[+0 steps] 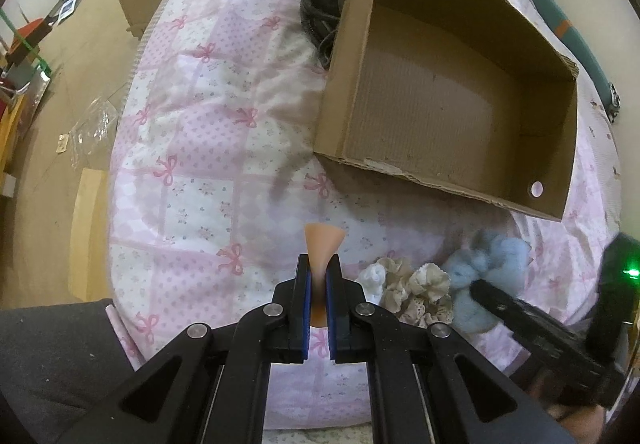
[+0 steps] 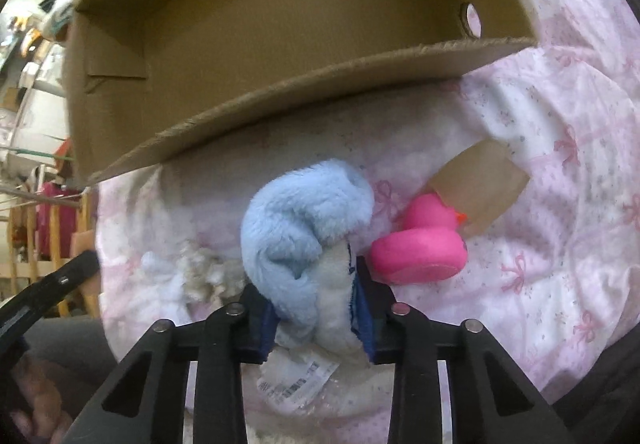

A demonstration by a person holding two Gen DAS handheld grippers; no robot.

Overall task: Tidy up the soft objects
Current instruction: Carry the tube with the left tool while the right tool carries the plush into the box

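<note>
My left gripper (image 1: pixel 319 264) hangs over the pink bow-patterned quilt (image 1: pixel 208 148), shut on a small peach-coloured soft piece (image 1: pixel 324 240) that flares out above the pads. My right gripper (image 2: pixel 314 284) points down with a fluffy light-blue plush toy (image 2: pixel 304 220) squeezed between its blue pads; a white label (image 2: pixel 296 380) hangs beneath the plush. In the left wrist view the same plush toy (image 1: pixel 492 256) lies at the lower right with the right gripper (image 1: pixel 480 284) on it. An open cardboard box (image 1: pixel 348 56) stands just beyond, with nothing inside.
Beige lace pieces (image 1: pixel 416 284) and a white soft item (image 1: pixel 374 280) lie left of the plush. A pink rubber duck (image 2: pixel 424 244) sits to its right on a cardboard scrap (image 2: pixel 480 184). A black bundle (image 1: pixel 320 0) rests behind the box. The bed edge drops to the floor (image 1: pixel 80 124) on the left.
</note>
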